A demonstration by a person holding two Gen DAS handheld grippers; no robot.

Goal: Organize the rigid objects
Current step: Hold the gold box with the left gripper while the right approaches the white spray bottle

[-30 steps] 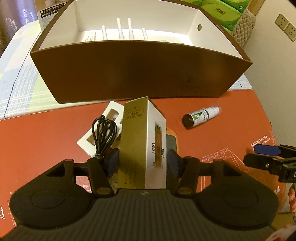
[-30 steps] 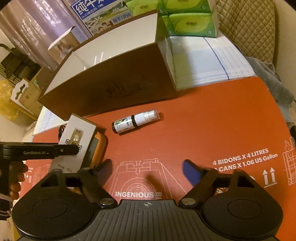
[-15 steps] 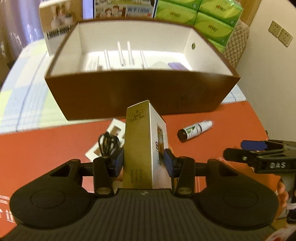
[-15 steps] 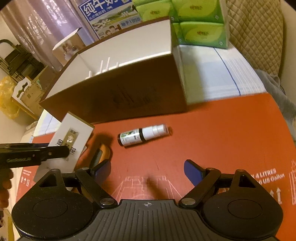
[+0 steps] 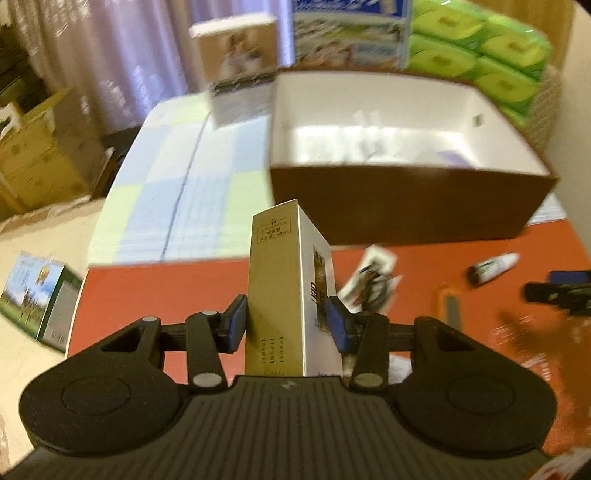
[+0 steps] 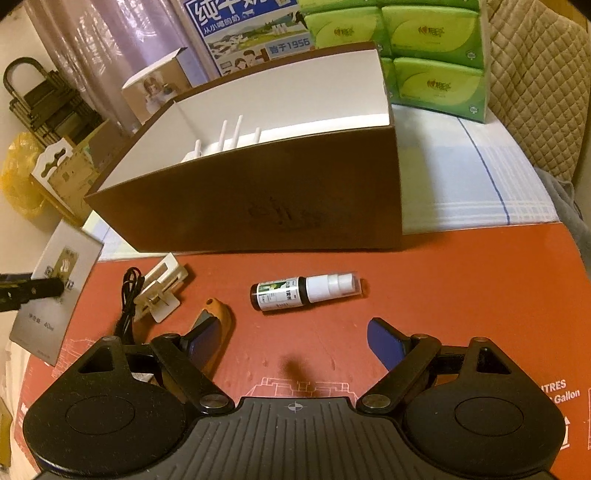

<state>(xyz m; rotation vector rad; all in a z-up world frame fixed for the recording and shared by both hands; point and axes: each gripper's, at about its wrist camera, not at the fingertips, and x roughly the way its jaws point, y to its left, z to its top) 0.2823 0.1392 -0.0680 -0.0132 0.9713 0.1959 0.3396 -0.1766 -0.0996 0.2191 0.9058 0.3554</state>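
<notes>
My left gripper is shut on a tall gold and white carton and holds it upright in the air, to the left of the brown storage box. The carton also shows at the left edge of the right wrist view. My right gripper is open and empty, low over the red cardboard, just short of a small spray bottle lying on its side. The brown box with a white inside holds a white router with upright antennas.
On the red cardboard lie a black cable, a white card pack and an orange tool. Green tissue packs and a milk carton box stand behind the brown box. A small box sits on the floor at left.
My left gripper has lifted the carton higher and swung left, away from the brown box. My right gripper has moved forward toward the spray bottle and stays open.
</notes>
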